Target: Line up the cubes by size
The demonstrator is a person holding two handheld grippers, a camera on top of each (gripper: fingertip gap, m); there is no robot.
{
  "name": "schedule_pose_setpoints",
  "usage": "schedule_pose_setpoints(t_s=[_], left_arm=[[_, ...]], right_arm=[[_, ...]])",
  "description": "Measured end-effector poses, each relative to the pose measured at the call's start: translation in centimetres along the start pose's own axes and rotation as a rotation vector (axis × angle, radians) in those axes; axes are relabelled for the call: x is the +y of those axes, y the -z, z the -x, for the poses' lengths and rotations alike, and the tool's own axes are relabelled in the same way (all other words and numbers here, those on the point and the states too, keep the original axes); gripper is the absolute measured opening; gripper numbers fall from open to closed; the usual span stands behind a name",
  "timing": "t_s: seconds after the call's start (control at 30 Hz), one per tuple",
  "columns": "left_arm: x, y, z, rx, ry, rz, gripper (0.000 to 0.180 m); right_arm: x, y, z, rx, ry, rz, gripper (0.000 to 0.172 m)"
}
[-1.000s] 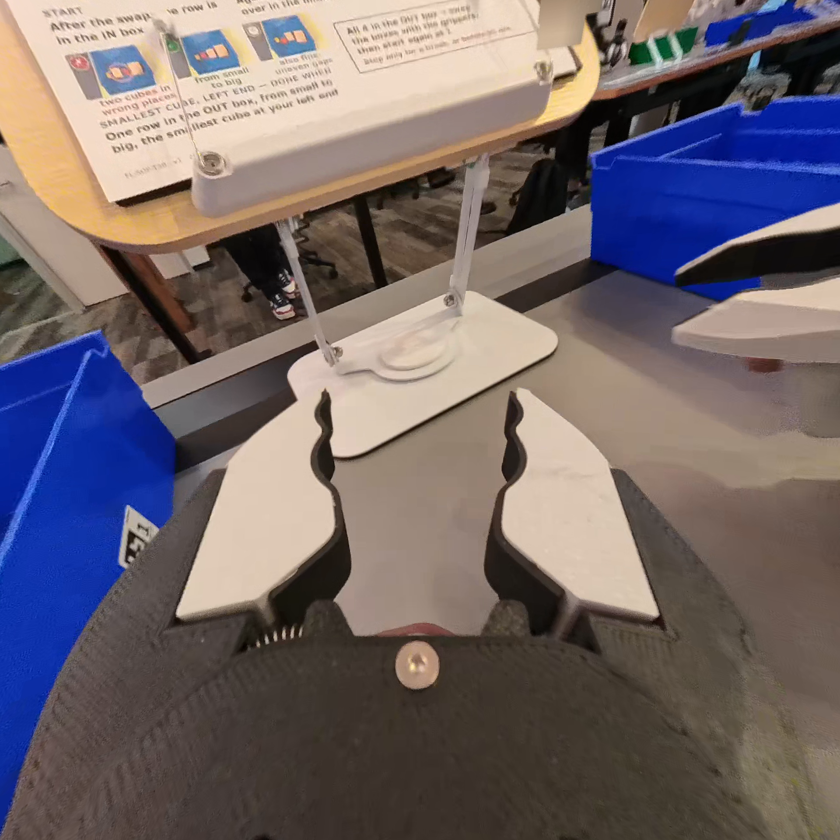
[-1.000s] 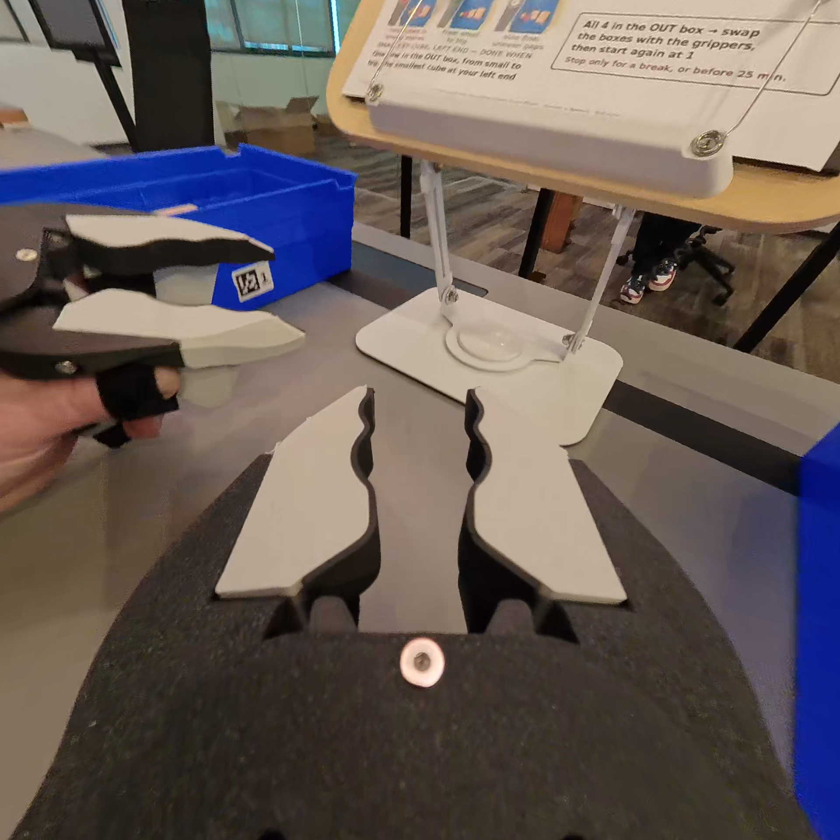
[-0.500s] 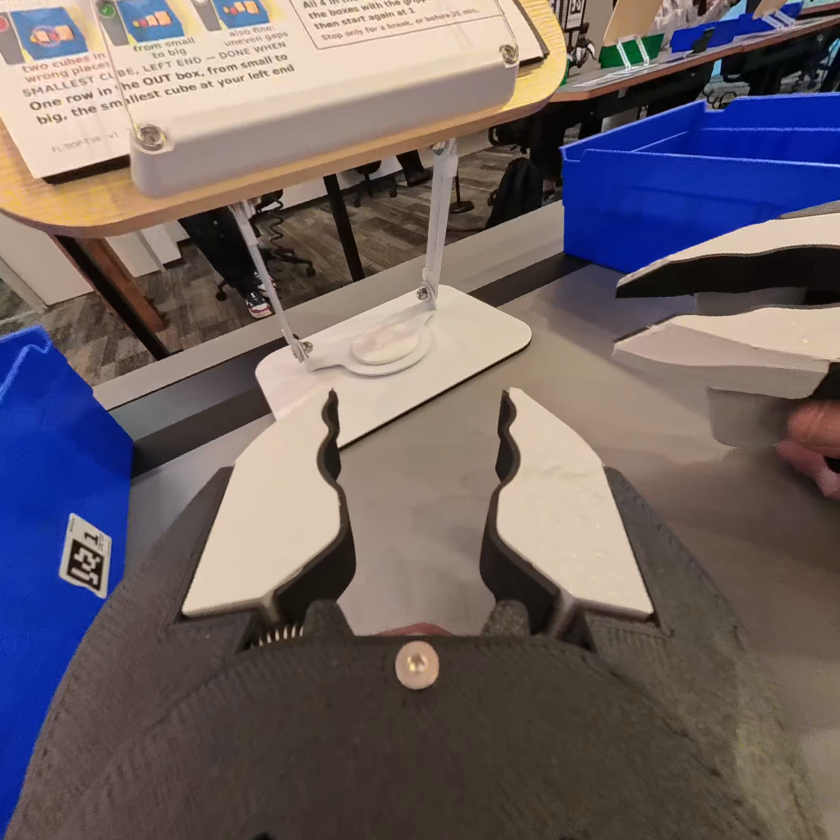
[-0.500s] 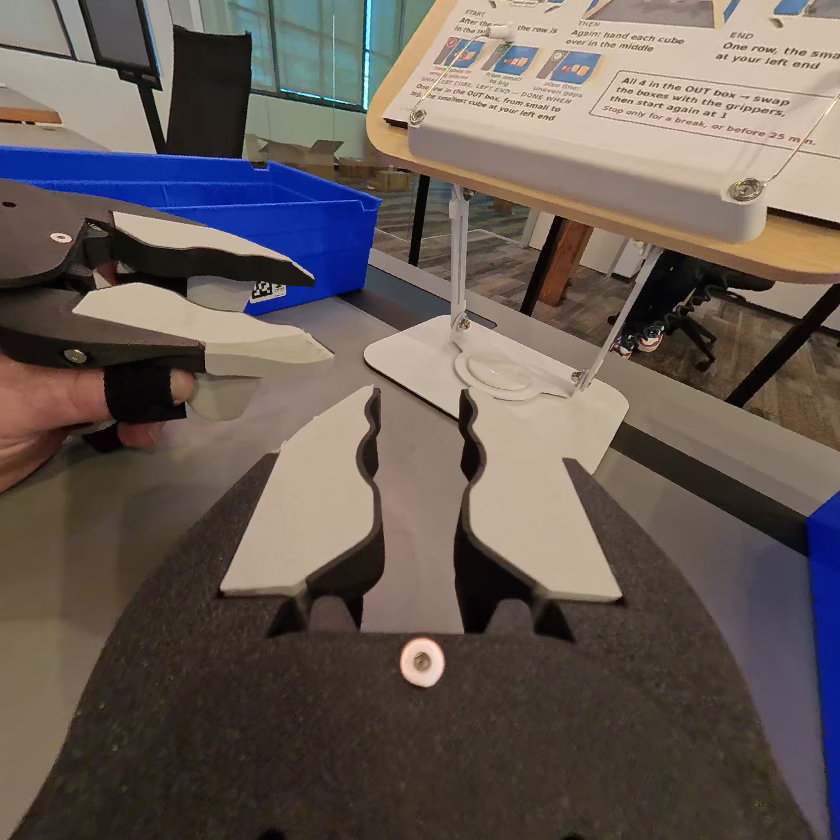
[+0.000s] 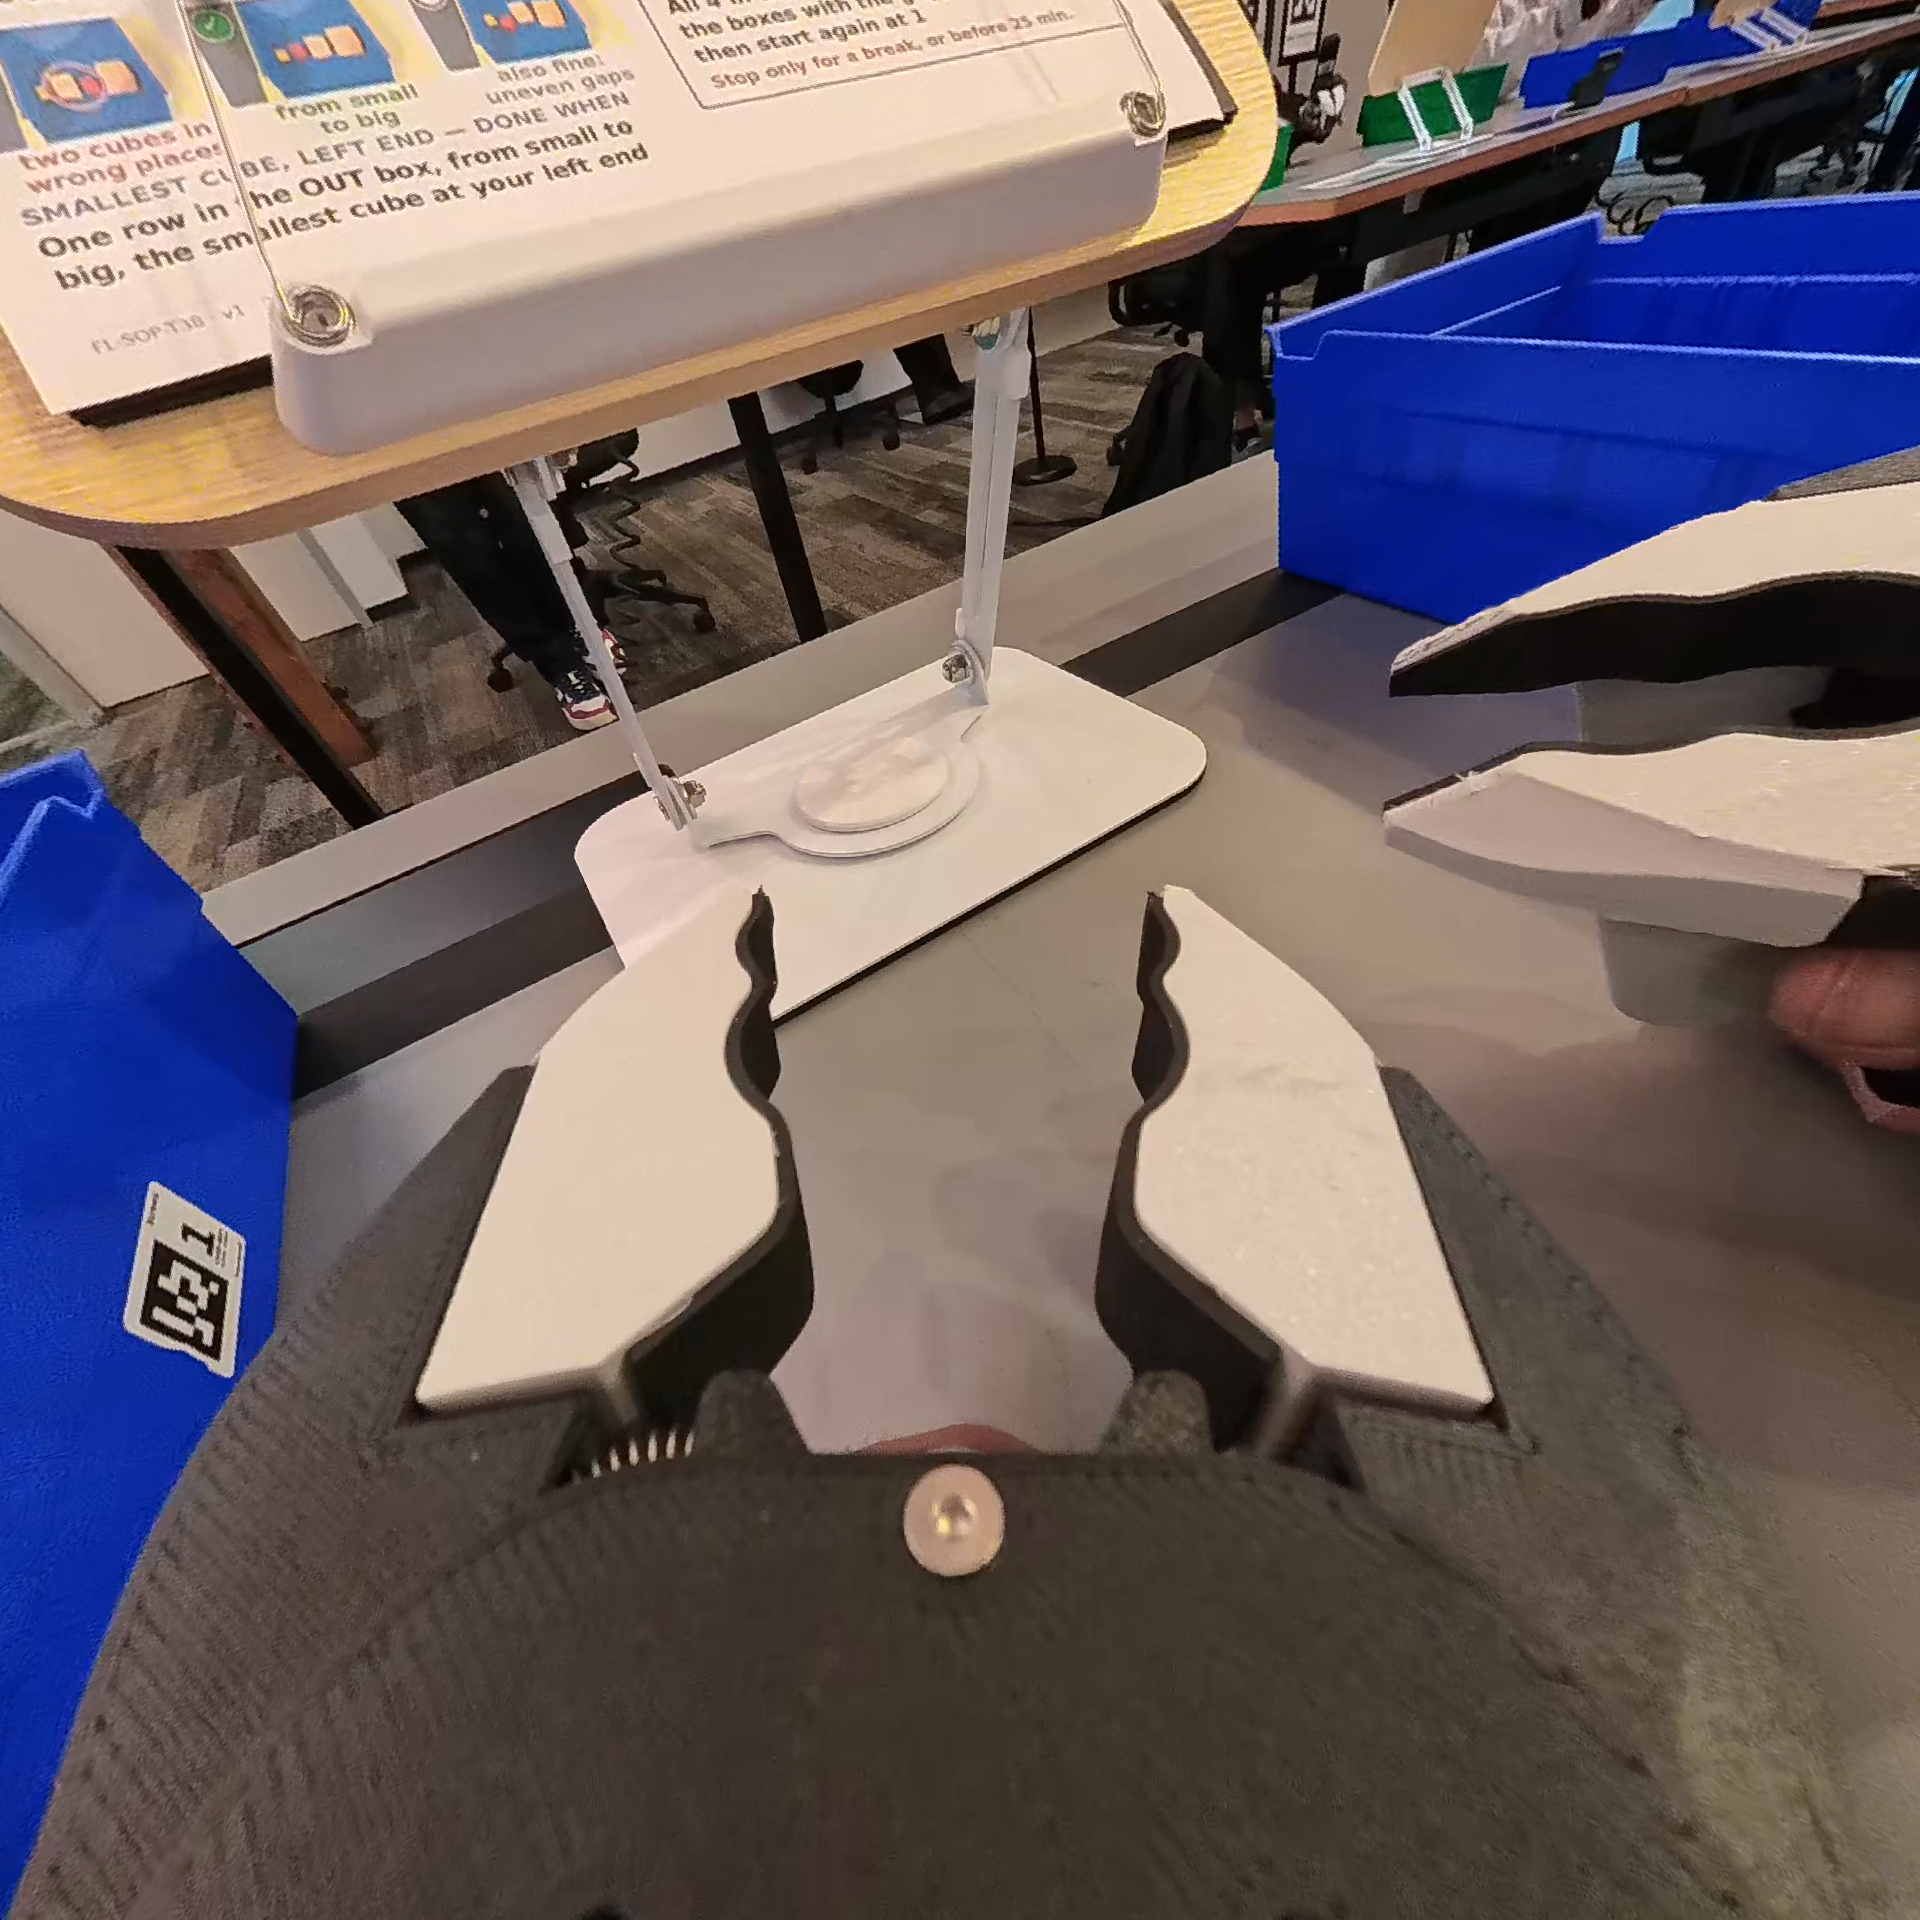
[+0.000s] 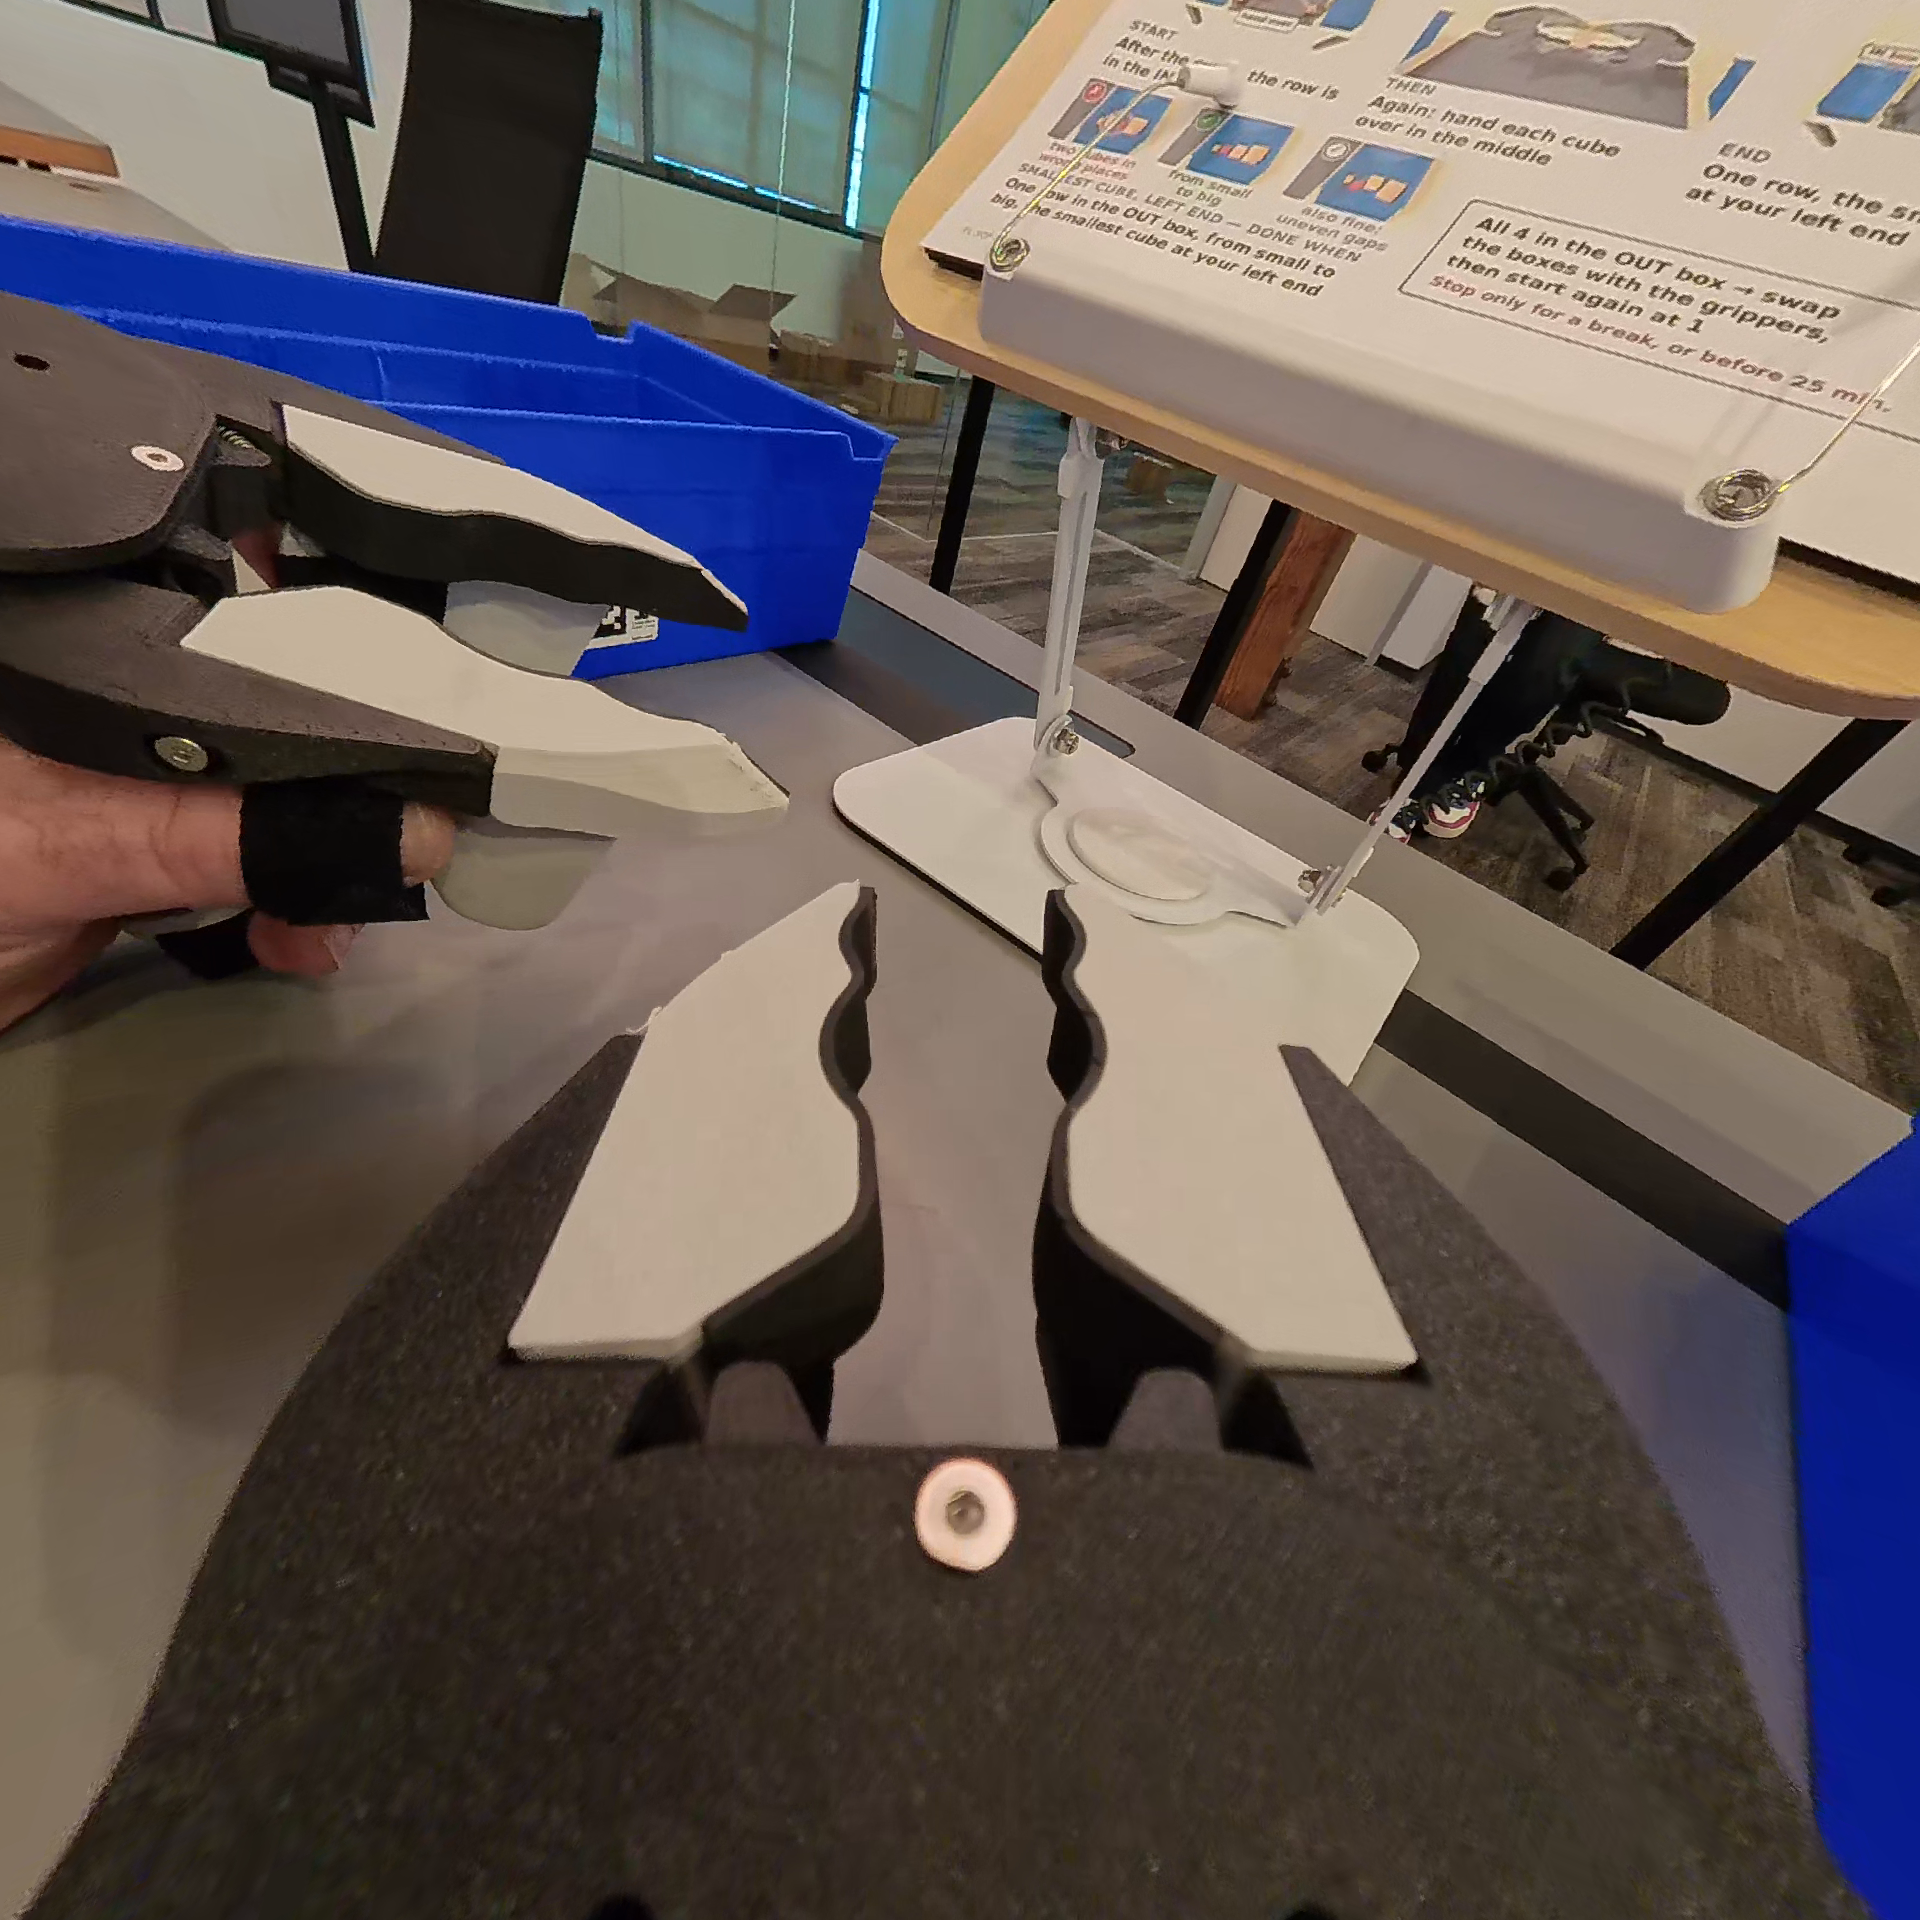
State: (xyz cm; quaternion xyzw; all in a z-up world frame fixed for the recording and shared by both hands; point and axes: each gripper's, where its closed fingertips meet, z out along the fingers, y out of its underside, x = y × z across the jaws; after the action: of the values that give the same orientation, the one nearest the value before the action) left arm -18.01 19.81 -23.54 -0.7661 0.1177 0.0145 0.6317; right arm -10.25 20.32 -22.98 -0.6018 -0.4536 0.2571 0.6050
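Observation:
No cube shows in either view. My left gripper [image 5: 956, 914] is open and empty, held over the grey table [image 5: 1039, 1122] just in front of the white stand base [image 5: 894, 790]. It also shows in the right wrist view [image 6: 758, 707], at the left, held by a hand. My right gripper [image 6: 961, 914] is open with a narrower gap and holds nothing, over the same table before the stand base [image 6: 1132, 862]. It shows in the left wrist view [image 5: 1397, 748] at the right, turned sideways, jaws apart.
A blue bin [image 5: 1621, 416] stands at the back right and another blue bin [image 5: 114, 1143] at the left, with a tag on its wall. An instruction sheet on a wooden board [image 5: 582, 187] hangs above the stand. The table's far edge runs behind the stand.
Both grippers have drawn closer to each other over the table and turned a little. Both jaws have narrowed slightly, with nothing between them.

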Motion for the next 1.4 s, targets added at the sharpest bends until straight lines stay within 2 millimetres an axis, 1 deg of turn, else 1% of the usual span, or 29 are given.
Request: schedule_pose_setpoints(t_s=[0.1,0.2,0.33,0.4,0.47,0.53,0.6,0.63,0.67,0.7,0.8,0.87,0.9,0.97,1.0,1.03,1.17,1.3,1.4], left_arm=[[-0.2,0.1,0.0,-0.002,-0.011,-0.007,0.066],[-0.9,0.6,0.1,-0.009,-0.032,-0.03,0.066],[-3.7,2.1,0.5,-0.014,-0.077,-0.094,0.064],[-5.7,3.5,1.2,-0.026,-0.113,-0.137,0.063],[-7.4,5.4,2.9,-0.057,-0.174,-0.144,0.059],[-9.1,7.4,5.3,-0.087,-0.239,-0.157,0.055],[-9.6,9.0,8.2,-0.096,-0.308,-0.109,0.052],[-9.7,9.7,9.7,-0.089,-0.345,-0.084,0.056],[-9.6,10.1,11.2,-0.078,-0.384,-0.045,0.053],[-9.0,10.4,12.6,-0.053,-0.421,0.013,0.051],[-7.2,10.7,16.4,0.018,-0.549,0.131,0.052],[-5.1,10.3,18.6,0.083,-0.588,0.241,0.054],[-4.1,10.1,19.3,0.123,-0.606,0.279,0.053],[-1.7,9.6,20.1,0.225,-0.634,0.373,0.049],[-0.4,9.2,20.8,0.247,-0.65,0.43,0.049],[0.8,8.7,21.2,0.273,-0.666,0.468,0.049],[4.3,6.5,21.6,0.375,-0.718,0.573,0.048],[6.2,4.3,20.8,0.478,-0.741,0.641,0.049],[8.2,2.9,21.1,0.531,-0.736,0.723,0.053]], right_arm=[[0.1,-0.1,-0.1,-0.001,0.005,0.004,0.03],[0.1,-0.1,-0.3,-0.002,0.0,0.004,0.029],[0.2,-0.2,-0.1,-0.012,0.009,0.007,0.029],[0.3,-0.3,-0.2,-0.015,0.013,0.011,0.029],[0.2,-0.2,-0.2,-0.02,0.005,0.008,0.029],[0.2,-0.2,-0.2,-0.023,0.005,0.008,0.029],[0.3,-0.3,-0.1,-0.027,0.011,0.013,0.029],[0.4,-0.3,0.0,-0.03,0.013,0.019,0.029],[0.4,-0.4,0.1,-0.032,0.016,0.021,0.029],[0.4,-0.4,0.1,-0.032,0.017,0.021,0.029],[0.5,-0.4,0.2,-0.037,0.022,0.027,0.029],[0.5,-0.5,0.3,-0.04,0.026,0.029,0.029],[0.5,-0.5,0.3,-0.043,0.027,0.032,0.029],[0.6,-0.5,0.4,-0.048,0.03,0.036,0.029],[0.6,-0.5,0.5,-0.05,0.033,0.038,0.029],[0.6,-0.6,0.5,-0.053,0.035,0.039,0.029],[0.7,-0.6,0.7,-0.061,0.04,0.044,0.029],[0.8,-0.7,0.9,-0.07,0.052,0.051,0.029],[0.8,-0.7,0.9,-0.074,0.051,0.053,0.029]])
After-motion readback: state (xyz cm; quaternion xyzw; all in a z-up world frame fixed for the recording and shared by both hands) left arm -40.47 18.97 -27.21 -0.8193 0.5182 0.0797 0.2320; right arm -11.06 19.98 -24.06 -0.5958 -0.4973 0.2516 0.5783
